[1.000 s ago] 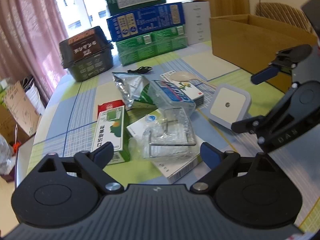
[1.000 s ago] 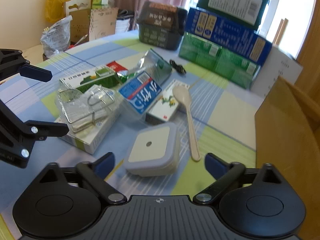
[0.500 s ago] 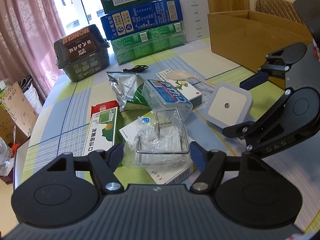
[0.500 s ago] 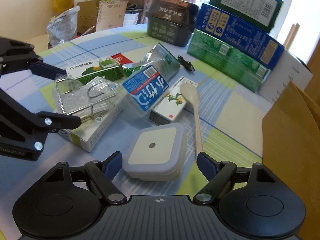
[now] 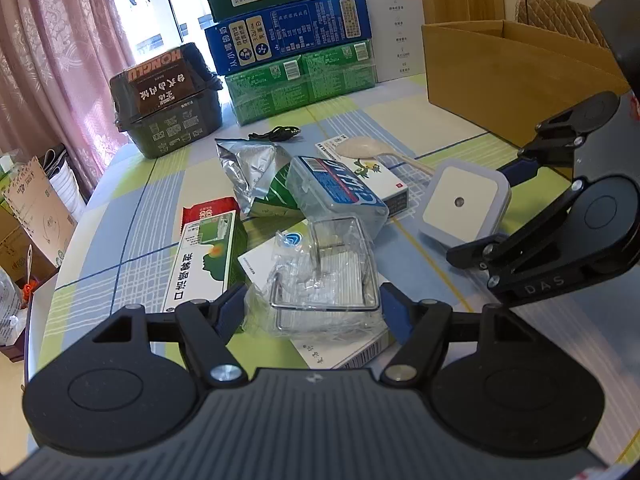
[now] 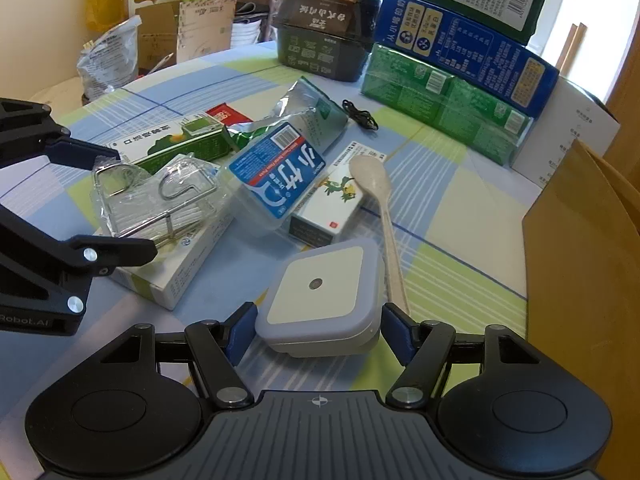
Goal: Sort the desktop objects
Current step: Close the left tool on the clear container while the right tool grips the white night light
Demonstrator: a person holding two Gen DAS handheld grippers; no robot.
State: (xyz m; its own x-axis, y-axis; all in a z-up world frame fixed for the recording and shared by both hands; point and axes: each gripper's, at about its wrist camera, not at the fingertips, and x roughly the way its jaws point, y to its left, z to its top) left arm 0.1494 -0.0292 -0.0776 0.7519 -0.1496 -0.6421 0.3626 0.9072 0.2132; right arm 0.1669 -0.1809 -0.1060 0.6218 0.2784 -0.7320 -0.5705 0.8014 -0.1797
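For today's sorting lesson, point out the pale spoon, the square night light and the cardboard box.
pale spoon (image 6: pixel 370 174), right wrist view, on its bowl.
square night light (image 6: pixel 318 284), right wrist view, on its white top face.
cardboard box (image 5: pixel 500 76), left wrist view, on its front wall.

The black left gripper (image 5: pixel 314 310) with blue pads is seen low in its frame, jaws partly apart; the black right gripper (image 6: pixel 318 330), bottom centre, is closing.

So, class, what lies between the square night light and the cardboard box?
A pale spoon, its handle on the tablecloth; the right wrist view shows it.
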